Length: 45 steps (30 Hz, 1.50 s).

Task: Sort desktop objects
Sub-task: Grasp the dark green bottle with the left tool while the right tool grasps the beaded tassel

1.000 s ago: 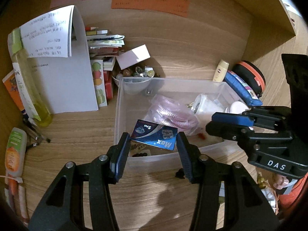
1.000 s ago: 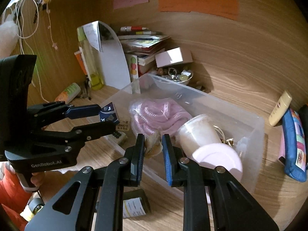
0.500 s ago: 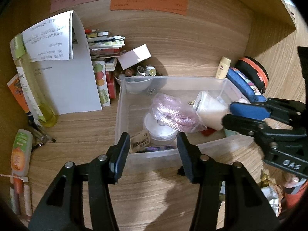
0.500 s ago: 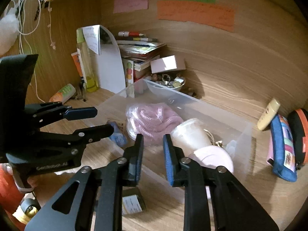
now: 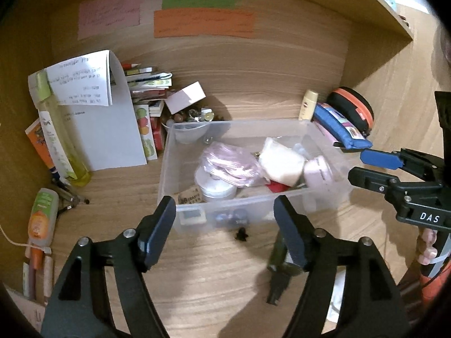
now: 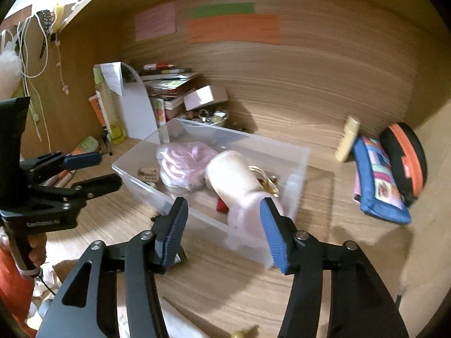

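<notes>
Vs 1 s ago: the blue packet seen clamped in the left gripper (image 5: 224, 226) is gone from its jaws; small blue items are now seen low against the front wall of the clear bin (image 5: 324, 129), though too blurred to be identified. The jaws have just been opening and are seen spread wide w/ nothing between them, hung just in front of the bin's near wall. The right gripper (image 6: 222, 225), earlier pinched on a small brownish item, has likewise just been opening; it is released and empty, its fingers framing the bin's near corner.

Inside the bin are seen a bagged pink cord (image 5: 228, 163), a white cup w/ pink lid (image 6: 234, 180) tipped on its side, a round white tin (image 5: 215, 187), a brown tag and a red bit.

Around: a blue pouch (image 5: 341, 126) and black-orange case (image 5: 352, 107) are leant at the right, a cream tube (image 5: 308, 104) beside them. A book stack, a bowl of trinkets, folded paper (image 5: 112, 135) and a yellow bottle (image 5: 62, 146) are set at the left rear. A small black clip (image 5: 241, 233) is seen on the desk just before the bin, and a dark bottle is partly hidden behind the left gripper's right finger.
</notes>
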### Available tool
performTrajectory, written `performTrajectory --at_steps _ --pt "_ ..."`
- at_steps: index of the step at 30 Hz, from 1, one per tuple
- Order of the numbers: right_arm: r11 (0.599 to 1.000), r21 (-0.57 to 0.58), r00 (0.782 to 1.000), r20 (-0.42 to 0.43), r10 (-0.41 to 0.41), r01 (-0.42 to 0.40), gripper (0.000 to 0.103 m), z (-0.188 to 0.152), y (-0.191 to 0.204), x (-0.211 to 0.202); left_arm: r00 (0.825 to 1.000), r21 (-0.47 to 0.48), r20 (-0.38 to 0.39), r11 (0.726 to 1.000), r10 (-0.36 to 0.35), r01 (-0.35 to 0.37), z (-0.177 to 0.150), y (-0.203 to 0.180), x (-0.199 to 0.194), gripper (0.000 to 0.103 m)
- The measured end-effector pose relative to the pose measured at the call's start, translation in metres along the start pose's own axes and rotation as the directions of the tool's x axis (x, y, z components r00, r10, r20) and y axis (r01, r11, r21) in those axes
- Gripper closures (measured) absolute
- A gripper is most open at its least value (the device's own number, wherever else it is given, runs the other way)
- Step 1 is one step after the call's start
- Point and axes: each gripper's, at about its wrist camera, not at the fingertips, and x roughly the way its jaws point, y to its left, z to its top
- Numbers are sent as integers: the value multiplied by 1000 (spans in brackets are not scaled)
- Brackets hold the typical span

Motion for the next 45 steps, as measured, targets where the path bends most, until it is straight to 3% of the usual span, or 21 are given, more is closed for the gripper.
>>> performTrajectory --at_steps 11,18,23,35,39,45 --pt "997 77 999 -41 -10 13 51 -39 -27 -18 998 16 -53 999 -43 44 -20 -31 0 28" --pt "986 157 988 -135 81 -60 51 -78 -40 -8 988 27 -130 995 -88 92 -38 -52 23 28" --pt "986 164 981 -186 60 -29 53 -101 -40 2 979 41 -172 993 -105 113 -46 -65 40 28" --pt "996 82 978 -208 2 15 72 -121 -25 4 962 69 -244 988 -121 141 -55 -76 70 28" --pt "998 57 979 -205 -14 26 84 -124 -18 0 960 64 -259 989 -110 131 -55 -78 78 28" --pt "995 95 979 -206 -7 27 88 -120 -25 1 957 50 -257 987 -133 150 -55 -76 79 49"
